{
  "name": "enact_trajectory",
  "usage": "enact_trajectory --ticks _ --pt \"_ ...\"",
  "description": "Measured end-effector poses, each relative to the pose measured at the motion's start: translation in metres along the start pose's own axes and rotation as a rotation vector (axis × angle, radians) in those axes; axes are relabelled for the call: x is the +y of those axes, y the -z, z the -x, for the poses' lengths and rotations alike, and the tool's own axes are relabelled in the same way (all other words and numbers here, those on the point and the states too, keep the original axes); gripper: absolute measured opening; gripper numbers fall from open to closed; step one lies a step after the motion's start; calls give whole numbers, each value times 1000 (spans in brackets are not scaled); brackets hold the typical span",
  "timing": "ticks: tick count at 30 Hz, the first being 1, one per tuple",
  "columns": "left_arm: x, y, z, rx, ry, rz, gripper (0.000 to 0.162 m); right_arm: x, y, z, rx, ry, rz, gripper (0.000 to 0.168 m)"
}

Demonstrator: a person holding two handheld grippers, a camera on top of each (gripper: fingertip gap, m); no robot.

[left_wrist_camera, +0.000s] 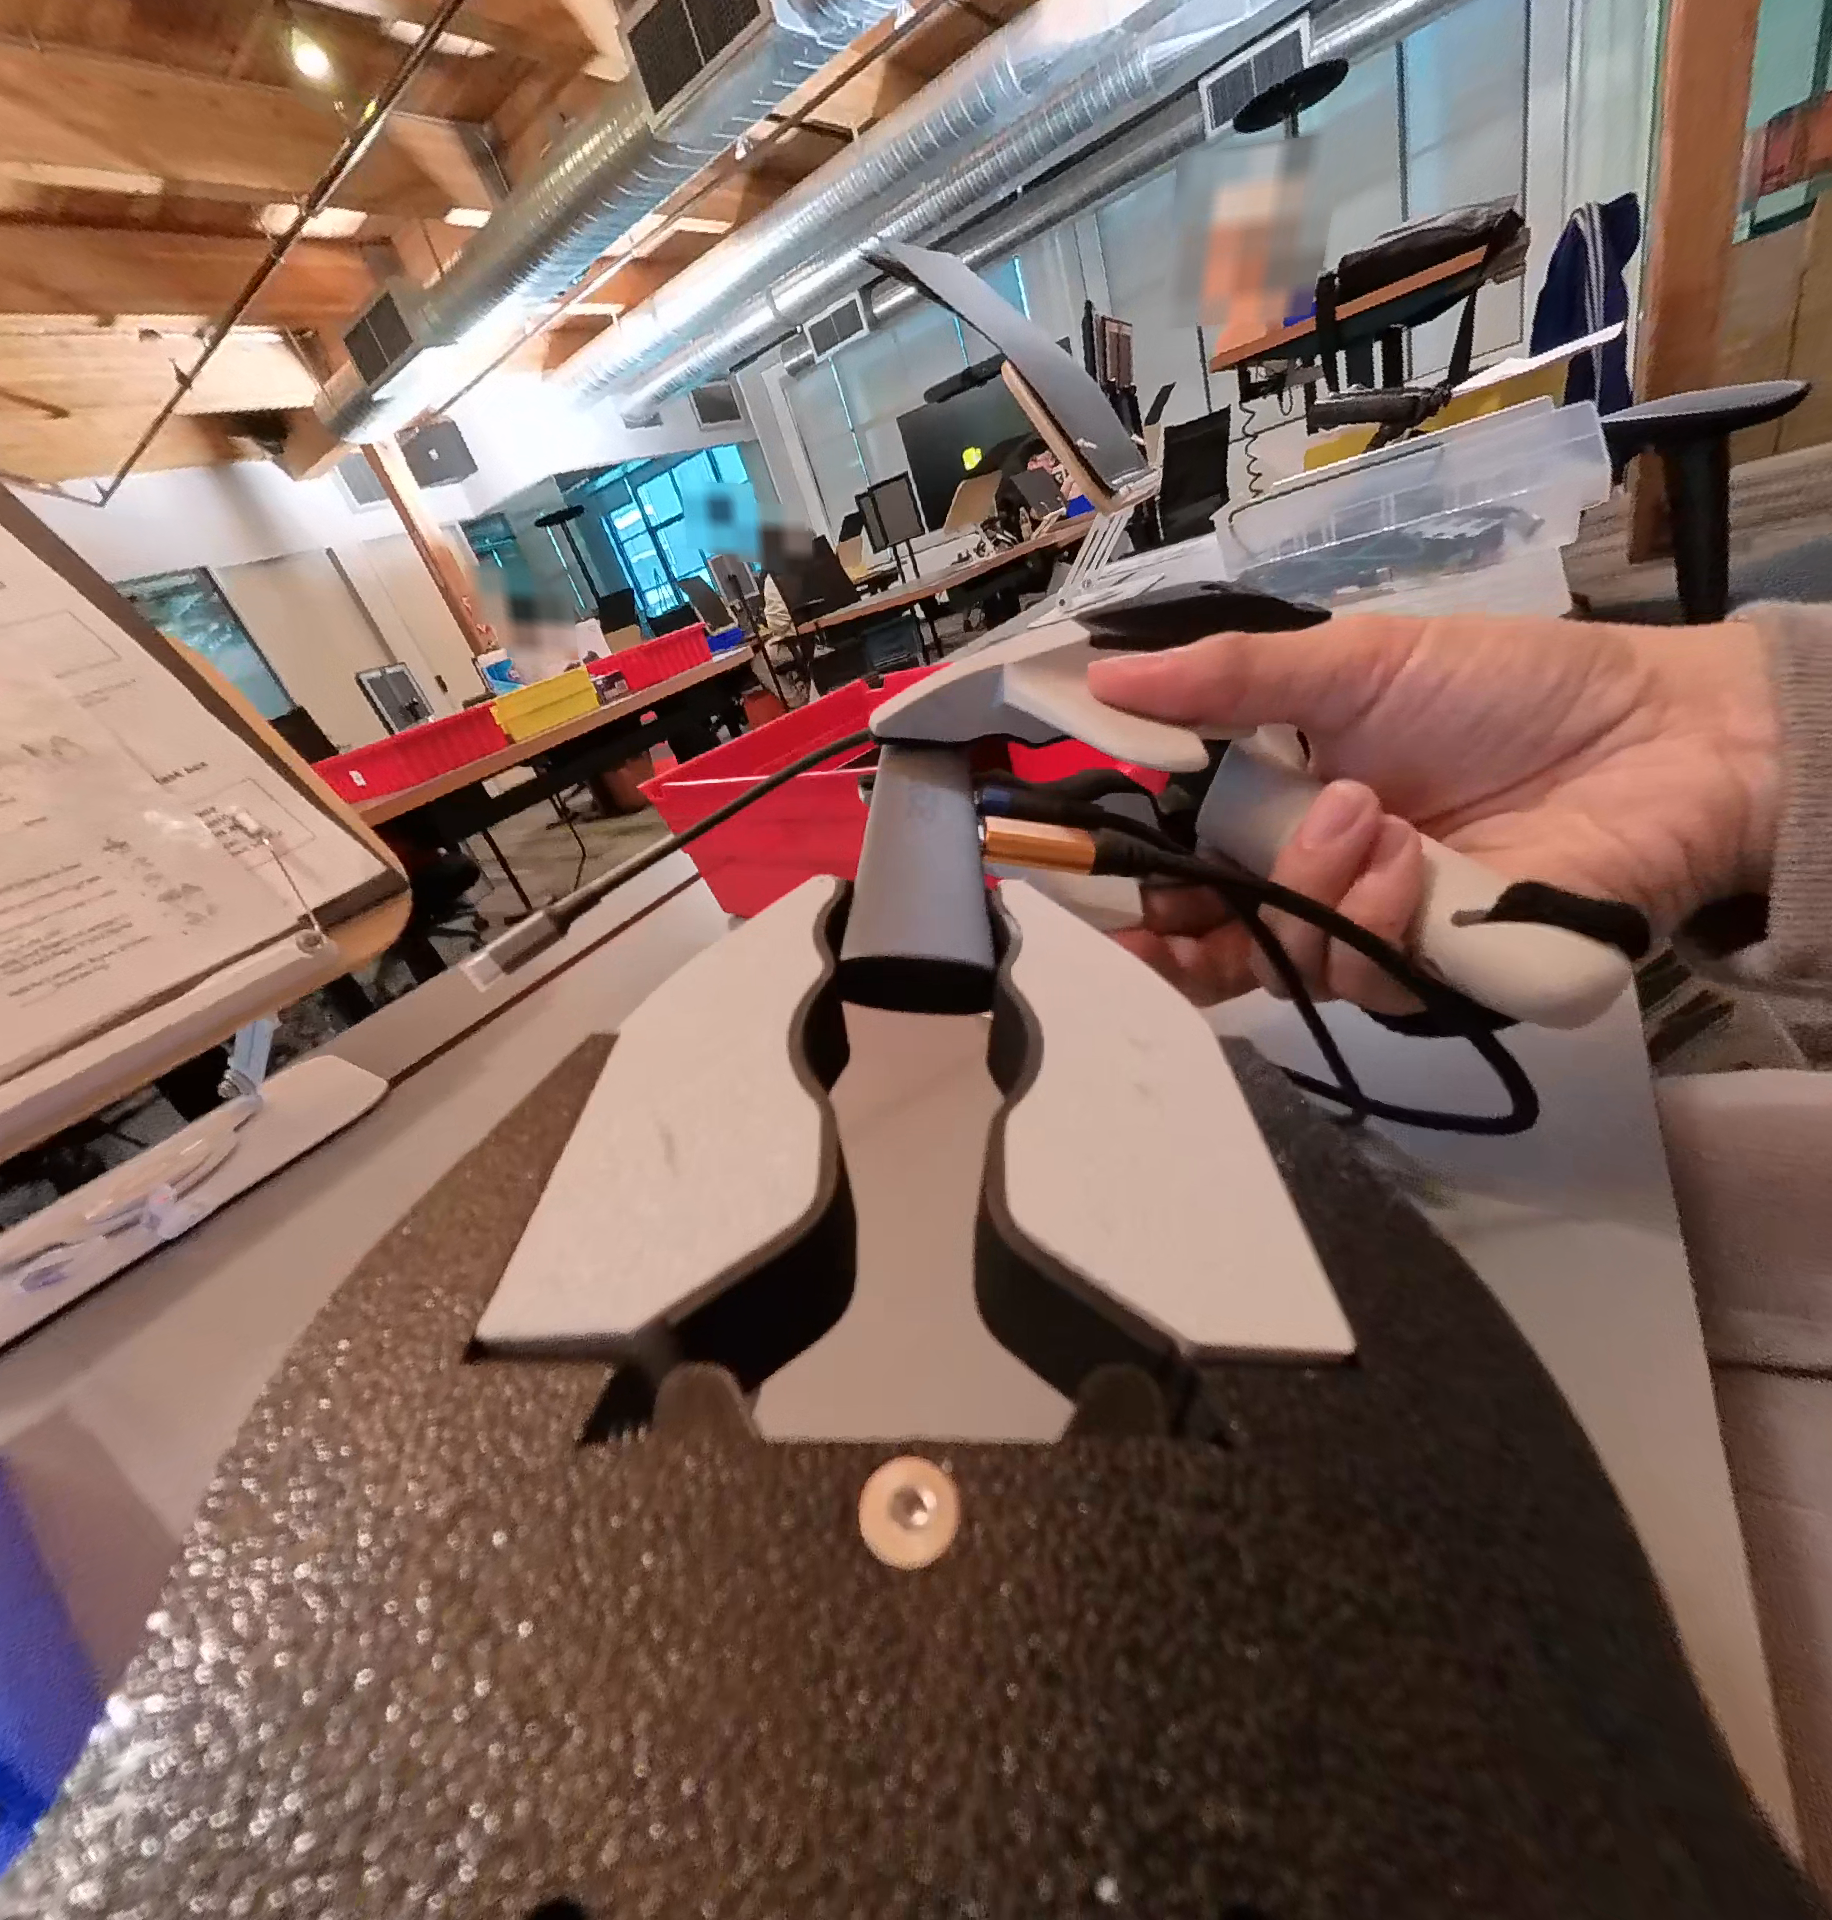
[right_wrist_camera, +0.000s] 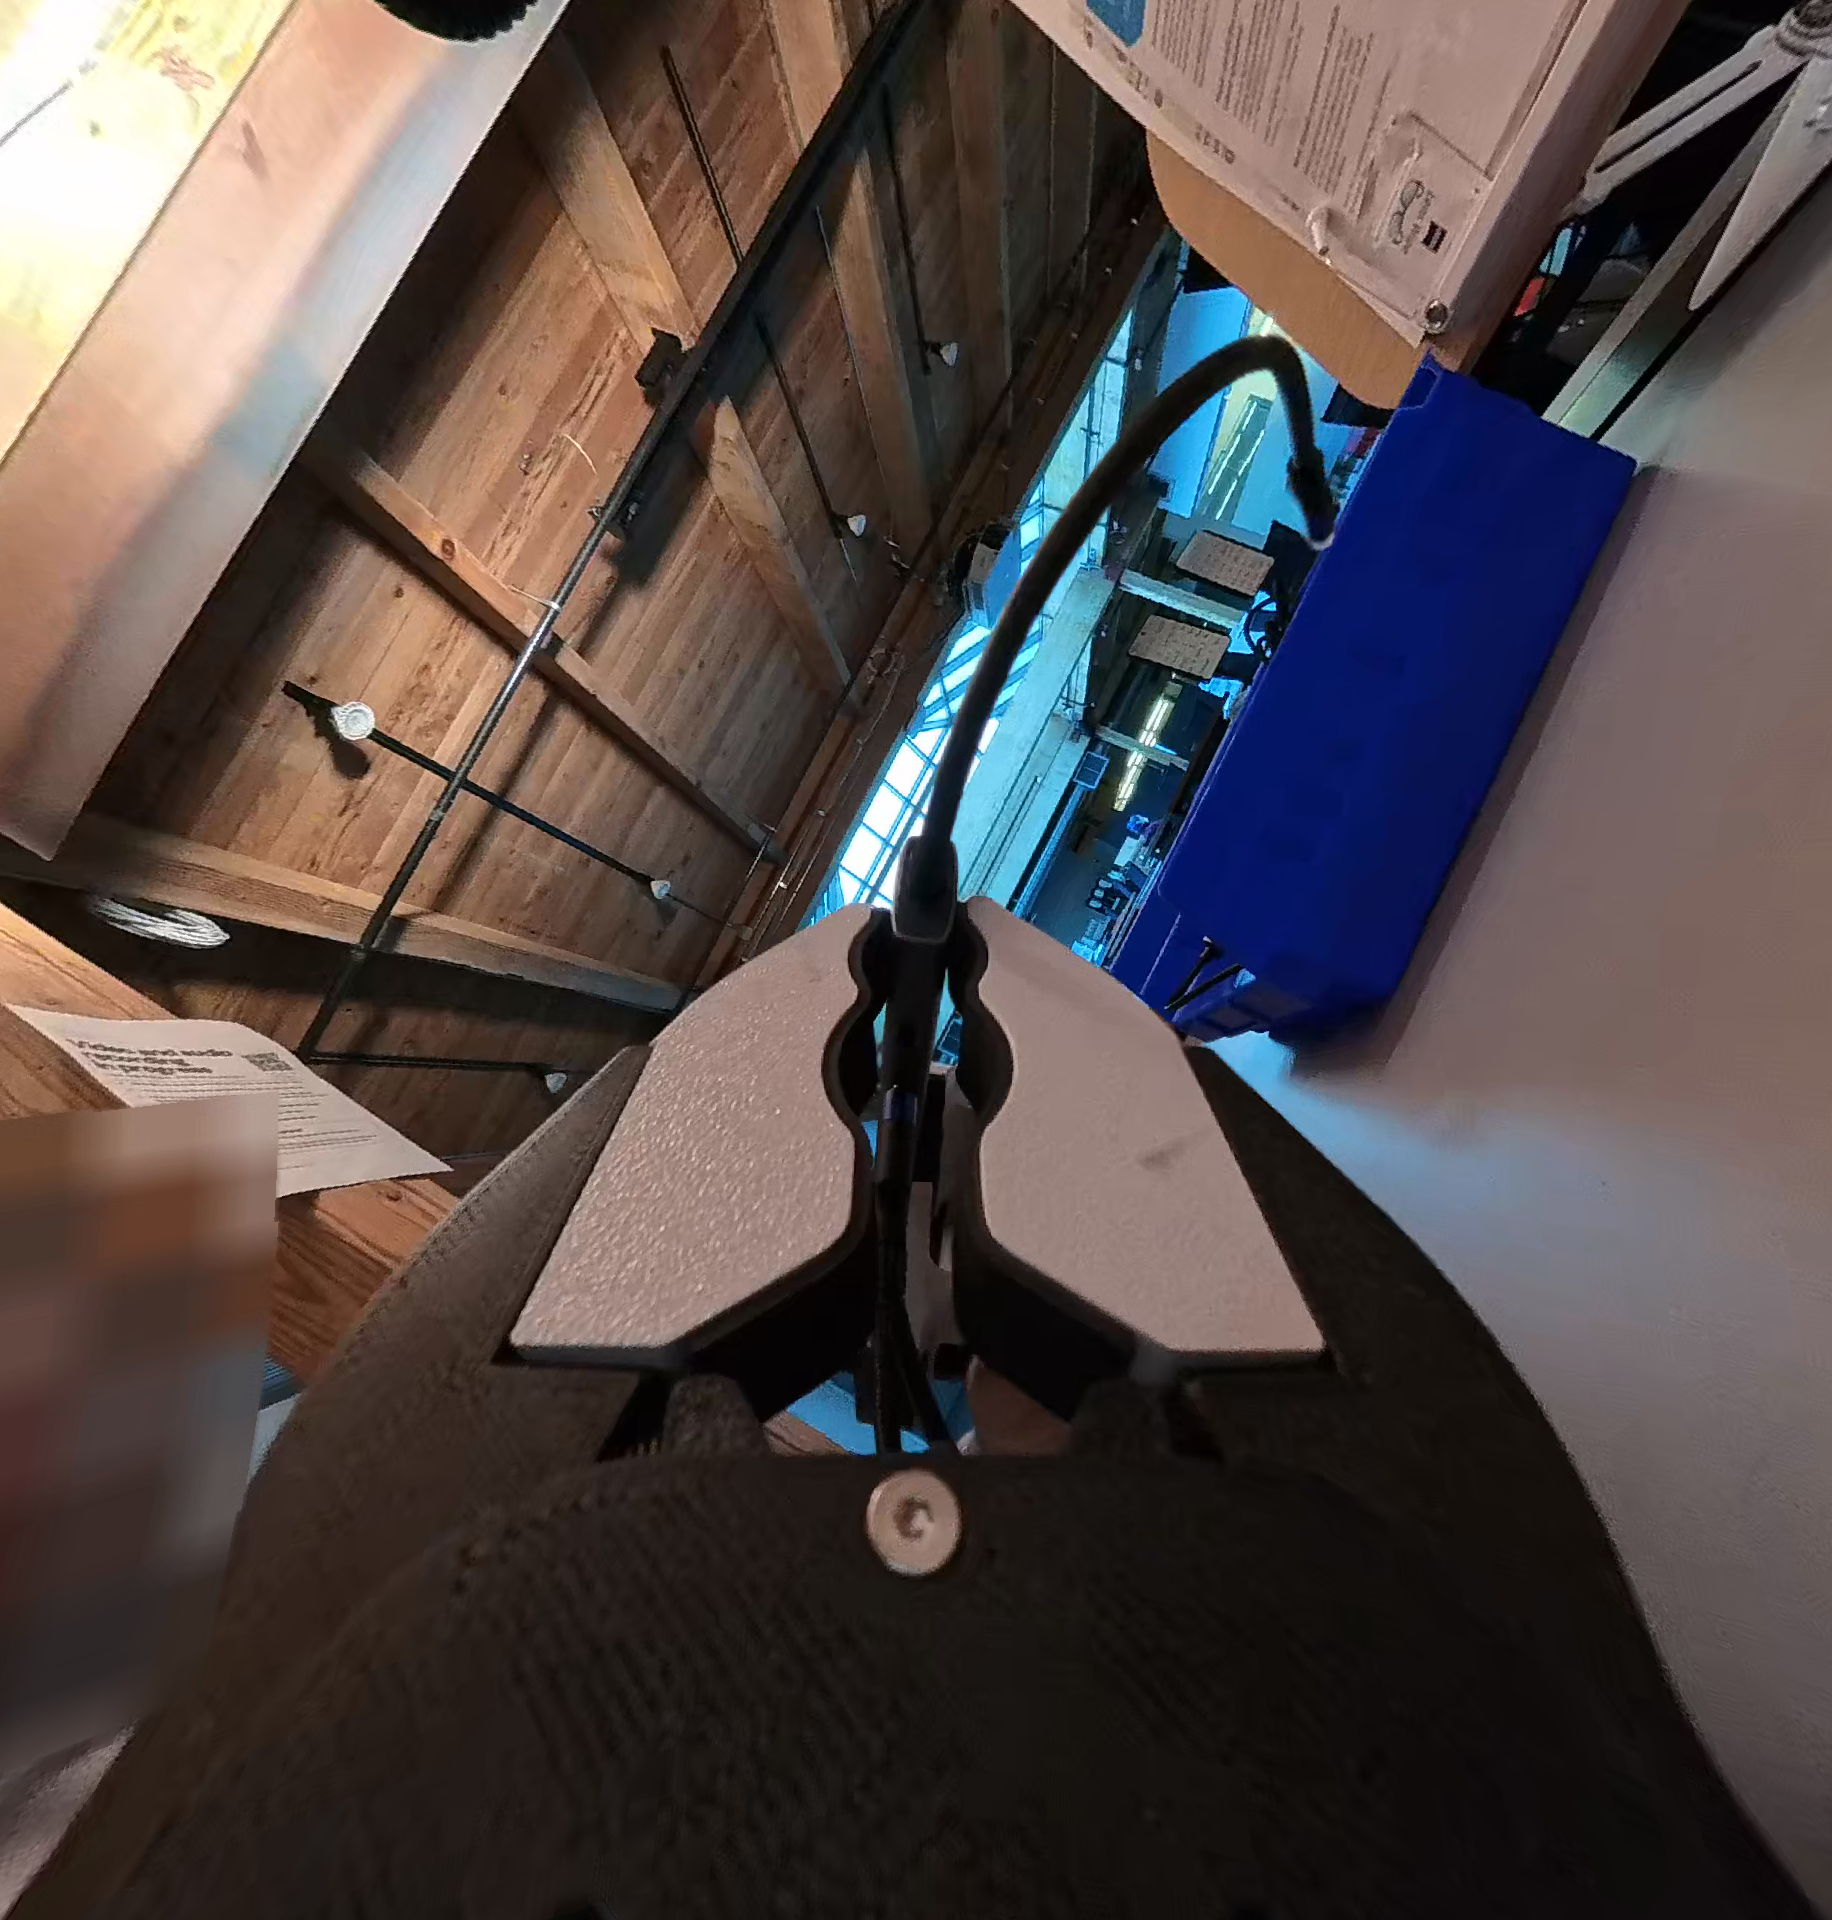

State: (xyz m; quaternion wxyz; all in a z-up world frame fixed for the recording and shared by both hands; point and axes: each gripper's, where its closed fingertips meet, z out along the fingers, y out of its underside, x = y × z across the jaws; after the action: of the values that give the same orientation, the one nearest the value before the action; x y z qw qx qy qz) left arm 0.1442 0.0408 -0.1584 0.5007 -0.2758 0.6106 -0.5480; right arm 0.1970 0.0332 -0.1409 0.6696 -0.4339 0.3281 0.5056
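In the left wrist view my left gripper is shut on the lower end of a grey adapter bar, held upright above the table. A copper-coloured plug and a blue-tipped plug sit in the bar's right side. Their black cables loop down to the right. A hand holds my right gripper at the bar's top end. In the right wrist view my right gripper is shut on the collar of a thin black cable. That cable arcs away to a loose plug, which also shows in the left wrist view.
A tilted board with a printed sheet stands at the left on a white stand. A red bin lies beyond the grippers, and a clear plastic box sits at the far right. A blue bin sits on the pale table. Across from one pair of fingers to the other is roughly 6 cm.
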Motion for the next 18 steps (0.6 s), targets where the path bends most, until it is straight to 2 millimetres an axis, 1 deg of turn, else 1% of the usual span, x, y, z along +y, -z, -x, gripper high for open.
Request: enact_trajectory --ticks 2,4,5,6,8,9,10,12,13,15,16,17,18 --pt "0 -2 0 10 54 9 24 -2 1 0 14 46 -1 11" --pt "2 -2 1 23 97 25 23 -2 2 -5 64 107 15 13" --pt "3 -2 3 21 116 30 24 -1 2 -5 75 137 30 17" --pt "4 -2 6 6 144 34 23 -1 1 -3 76 163 43 26" --pt "6 1 17 -33 208 30 23 -3 4 1 112 229 75 40" --pt "7 3 24 -60 229 28 23 -4 6 2 151 296 98 45" --pt "8 5 31 -91 239 30 23 -5 9 3 202 393 121 48" --pt "11 10 42 -132 246 34 23 1 10 9 304 680 185 39" --pt "13 11 47 -151 251 37 23 6 7 14 338 839 193 36" --pt "16 13 52 -178 265 39 23 28 -5 25 351 1100 229 34" --pt "16 14 53 -183 271 39 23 40 -11 23 363 1180 268 34" --pt "16 14 54 -191 273 39 23 47 -16 18 397 1233 306 34" --pt "16 14 54 -201 272 38 23 49 -19 11 444 1275 326 35"
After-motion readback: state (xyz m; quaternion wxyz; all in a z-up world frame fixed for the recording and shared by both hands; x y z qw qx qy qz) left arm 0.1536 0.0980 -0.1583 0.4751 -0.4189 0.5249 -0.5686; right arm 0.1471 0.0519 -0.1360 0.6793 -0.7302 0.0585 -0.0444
